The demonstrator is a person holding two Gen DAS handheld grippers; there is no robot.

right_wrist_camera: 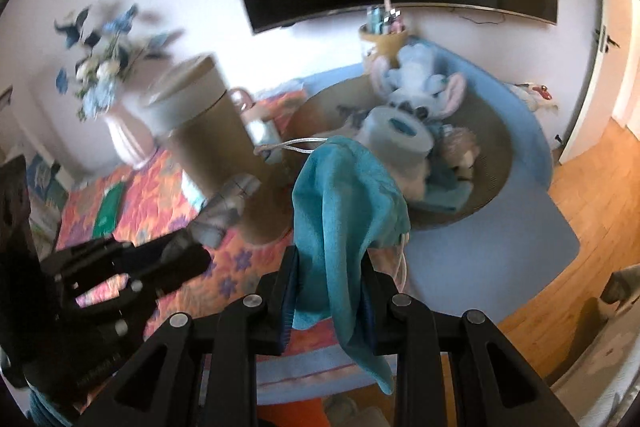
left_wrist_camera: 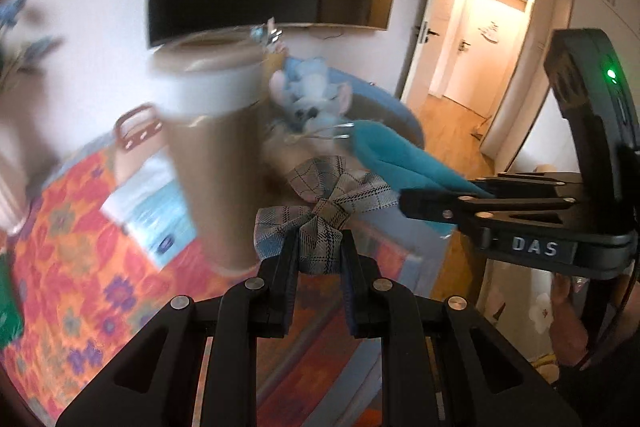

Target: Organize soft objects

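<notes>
My left gripper is shut on a grey-blue plaid fabric bow, held above a flowered orange cover. From the right wrist view the same bow sticks out of the left gripper at the left. My right gripper is shut on a teal cloth that hangs down between its fingers. In the left wrist view the right gripper comes in from the right with that cloth. Behind lies a round woven tray holding a blue plush toy, a paper roll and a small brown plush.
A tall tan cylinder with a white band stands just beyond both grippers. A white vase of blue flowers is at the back left, a cup of pens behind the tray. A green booklet lies on the cover. A dark screen hangs on the wall.
</notes>
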